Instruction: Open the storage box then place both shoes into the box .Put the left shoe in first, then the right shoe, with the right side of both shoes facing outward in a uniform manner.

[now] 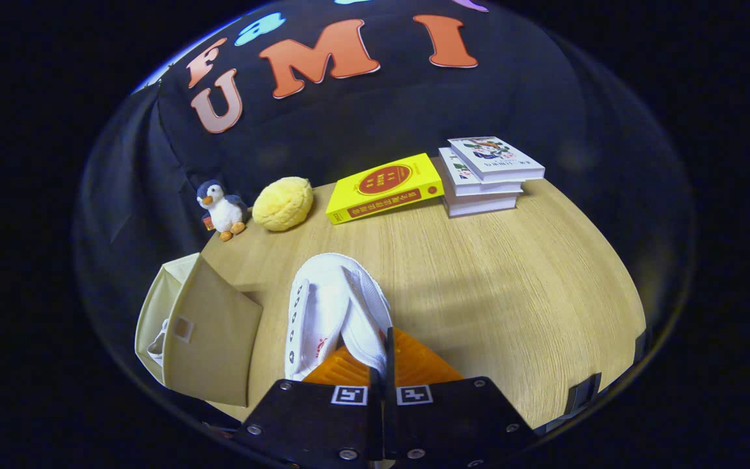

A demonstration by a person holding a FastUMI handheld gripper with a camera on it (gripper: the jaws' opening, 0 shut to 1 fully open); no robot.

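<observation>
the hand-held gripper [382, 365] is closed on the rim of a white mesh-and-canvas shoe [333, 312], its fingers pinching the thin collar edge while the shoe hangs above the pale wood-grain bench [512, 273], toe pointing far. to the near left stands the beige fabric storage box [209, 332], boxy and soft-sided, with something white inside it. at the far edge sit a plush penguin [222, 208], a bumpy yellow cushion [282, 204], a glossy yellow book [385, 187] and a stack of white books [486, 176]; their cover writing is too small to read.
</observation>
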